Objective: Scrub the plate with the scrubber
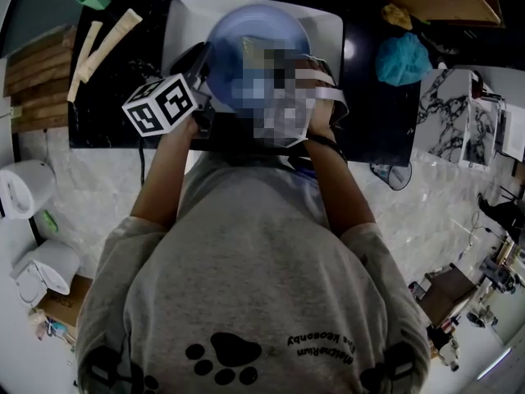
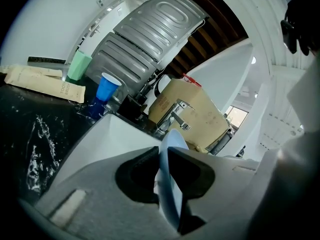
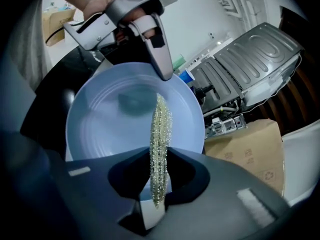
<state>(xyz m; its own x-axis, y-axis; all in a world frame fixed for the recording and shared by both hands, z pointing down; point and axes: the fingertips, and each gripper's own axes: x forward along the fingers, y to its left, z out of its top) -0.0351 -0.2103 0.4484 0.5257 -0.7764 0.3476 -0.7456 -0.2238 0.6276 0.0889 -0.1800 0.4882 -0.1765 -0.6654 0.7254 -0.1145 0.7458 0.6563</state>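
A light blue plate (image 1: pixel 246 43) is held up over the white sink (image 1: pixel 328 27). My left gripper (image 1: pixel 201 62) is shut on its rim. In the left gripper view the plate (image 2: pixel 174 140) shows edge-on, pinched between the jaws of the left gripper (image 2: pixel 165 159). In the right gripper view the plate (image 3: pixel 105 124) faces the camera, with the left gripper (image 3: pixel 162 66) clamped on its top edge. My right gripper (image 3: pixel 159 161) is shut on a glittery yellow-green scrubber (image 3: pixel 161 134) that lies against the plate's face. In the head view the right gripper is mostly hidden behind a mosaic patch.
The sink sits in a black counter (image 1: pixel 123 121). A blue cup (image 2: pixel 106 88), a green cup (image 2: pixel 79 66) and paper-wrapped packets (image 2: pixel 50 84) stand to the left. A faucet (image 2: pixel 177 115) and a cardboard box (image 2: pixel 200 111) are behind the sink. A teal cloth (image 1: pixel 402 58) lies to the right.
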